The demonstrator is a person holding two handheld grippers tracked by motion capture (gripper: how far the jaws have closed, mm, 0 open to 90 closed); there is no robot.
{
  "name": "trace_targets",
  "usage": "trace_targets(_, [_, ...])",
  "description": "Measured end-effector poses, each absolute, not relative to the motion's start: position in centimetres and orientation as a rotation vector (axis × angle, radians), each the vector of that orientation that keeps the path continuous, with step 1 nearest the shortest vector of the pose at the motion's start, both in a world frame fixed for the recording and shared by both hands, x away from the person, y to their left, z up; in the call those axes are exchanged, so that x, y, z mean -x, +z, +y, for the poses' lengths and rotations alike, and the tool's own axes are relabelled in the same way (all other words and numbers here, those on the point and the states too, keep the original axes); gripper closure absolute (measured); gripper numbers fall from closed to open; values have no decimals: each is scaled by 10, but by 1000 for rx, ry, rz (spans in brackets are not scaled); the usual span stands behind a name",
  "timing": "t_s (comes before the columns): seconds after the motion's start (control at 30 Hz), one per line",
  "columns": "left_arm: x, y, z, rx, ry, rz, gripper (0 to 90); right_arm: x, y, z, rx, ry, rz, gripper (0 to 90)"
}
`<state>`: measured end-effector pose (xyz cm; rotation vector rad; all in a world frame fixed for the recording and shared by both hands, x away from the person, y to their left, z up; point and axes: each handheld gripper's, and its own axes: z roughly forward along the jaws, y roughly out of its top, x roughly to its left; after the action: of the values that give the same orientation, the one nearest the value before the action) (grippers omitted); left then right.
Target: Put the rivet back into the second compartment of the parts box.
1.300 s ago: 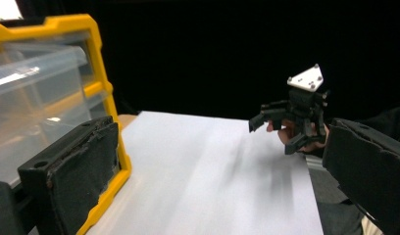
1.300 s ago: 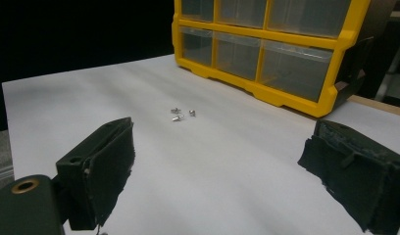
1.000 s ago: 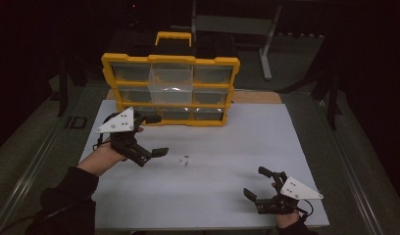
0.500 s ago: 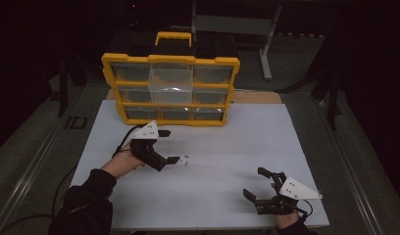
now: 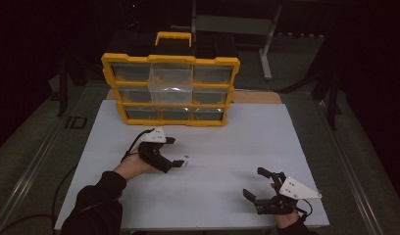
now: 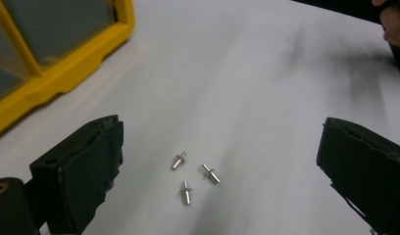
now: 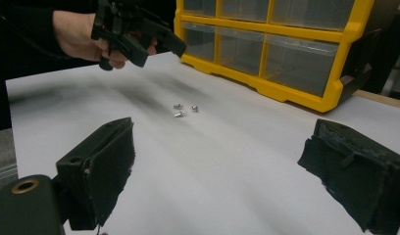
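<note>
Flanking three small rivets [image 6: 195, 175] on bare white table [image 5: 227, 147], left gripper [image 6: 222, 166] fingers wide apart (yellow organizer [image 5: 171, 88] behind).

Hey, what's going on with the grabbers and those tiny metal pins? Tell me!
Left gripper open, hovering over three small pins. Right gripper open, idle near table edge. Nothing between jaws and pins; yellow organizer stands behind.

Left gripper [image 5: 174, 152]: black body, two black jaws faced with rough foam-like pads [image 6: 97, 161], a brass-coloured ring set in the jaw base, and a white-grey three-cornered plate with small dark dots on top. Right gripper [image 5: 254, 184]: same build, black cable at its rear. The person wears a black long sleeve [image 5: 92, 205].
</note>
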<state>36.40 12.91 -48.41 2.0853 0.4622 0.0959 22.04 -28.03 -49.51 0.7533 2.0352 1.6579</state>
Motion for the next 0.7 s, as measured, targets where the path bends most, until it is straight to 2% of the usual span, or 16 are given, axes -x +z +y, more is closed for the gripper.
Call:
trace_targets(0.17, [-366,-492,128,-2097,93,429,141,-221,-495,-280,-754,1658,2037,101])
trace_targets(0.4, [-370,-503,122,-2158,59,432,188,-220,-495,-281,-754,1661,2035,101])
trace_targets(0.57, [-375,-512,121,-2216,51,459,318,-220,-495,-280,-752,1662,2042,103])
trace_targets(0.7, [-377,-519,118,-2264,116,466,410,-221,-496,-280,-756,1663,2047,103])
